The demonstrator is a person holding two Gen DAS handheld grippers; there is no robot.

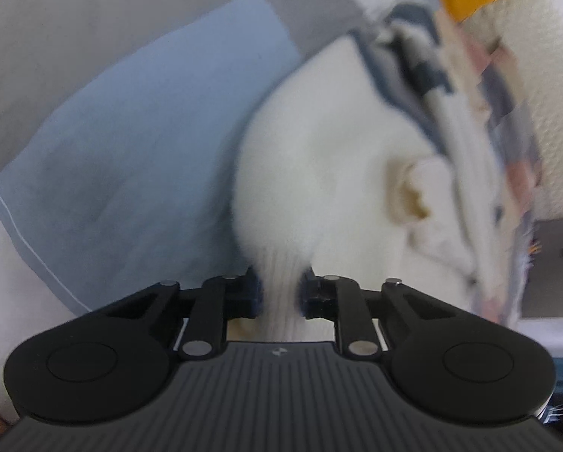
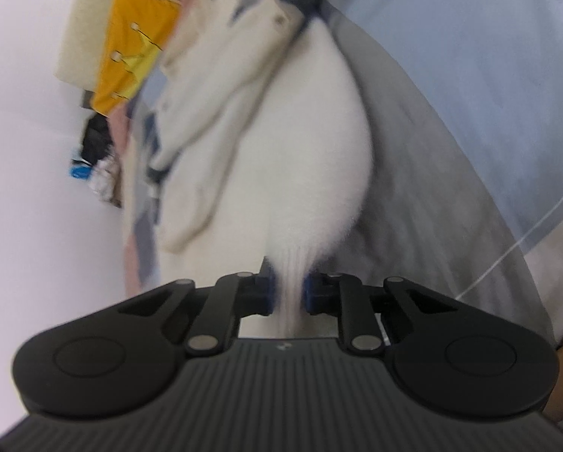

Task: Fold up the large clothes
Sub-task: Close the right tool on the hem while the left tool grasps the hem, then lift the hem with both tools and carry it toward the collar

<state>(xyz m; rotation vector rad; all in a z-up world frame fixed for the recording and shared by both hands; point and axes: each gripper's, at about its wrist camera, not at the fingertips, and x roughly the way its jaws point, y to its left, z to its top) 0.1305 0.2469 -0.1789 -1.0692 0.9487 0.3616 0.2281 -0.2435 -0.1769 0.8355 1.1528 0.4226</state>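
Your left hand-held gripper (image 1: 281, 293) is pinched tight on the ribbed edge of the white fuzzy sweater (image 1: 326, 173), and your right hand-held gripper (image 2: 289, 293) is clamped on ribbed white knit too. The sweater stretches away from both sets of jaws across the bed (image 1: 123, 143), over a cover of big blue and grey blocks with a thin white line running through it. Both views are blurred. Beyond the sweater a cream garment (image 2: 221, 86) lies bunched with dark blue trim showing beside it. At the far edge sits a yellow-orange cloth (image 2: 130, 60) against something pale and fluffy, next to a plain white wall (image 2: 29, 150).
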